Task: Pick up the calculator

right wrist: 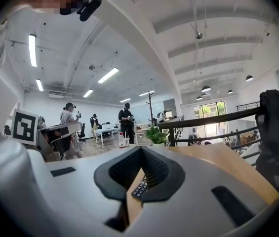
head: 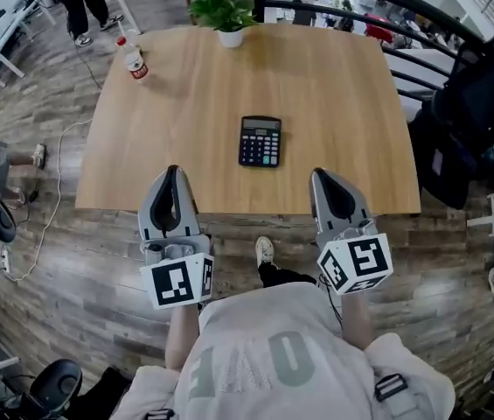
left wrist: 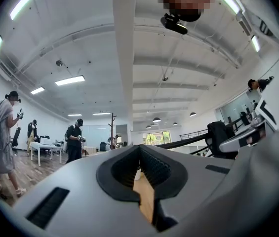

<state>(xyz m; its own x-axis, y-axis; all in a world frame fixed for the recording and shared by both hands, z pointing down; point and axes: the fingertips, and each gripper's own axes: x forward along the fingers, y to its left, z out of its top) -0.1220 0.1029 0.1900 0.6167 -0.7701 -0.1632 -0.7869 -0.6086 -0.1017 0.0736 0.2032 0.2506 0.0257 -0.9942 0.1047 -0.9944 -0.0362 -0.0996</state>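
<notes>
- the wooden table is filling most of the head view. its near edge is running just under both tool tips, so i am judging the reach as barely begun.
- the left gripper is hovering at that near edge, left of centre. its jaws are pressed together with nothing in them, and only a sliver of tabletop is showing through the slit in its own view.
- the right gripper is hovering level with it on the right side, jaws likewise closed tight and empty. through its notch i am seeing the target ahead and a little to the left.
- the potted plant is standing at the far edge, well behind the target, so it is not getting in the way.
- the calculator is lying flat and keys up near the middle of the table, well ahead of both tools and somewhat nearer the right one's line — so i am leaning toward using the right.
  - i am planning to spread those jaws wide before they arrive, not over the keys.
  - it is looking thin and flat, so i am expecting to tip the nose down, come in low and pinch across the casing's side edges.
  - the risk i am weighing is the body sliding away on the smooth wood if one pad touches first, so squaring up to it matters.
- the small bottle is standing near the far left corner, well apart from everything i need.
</notes>
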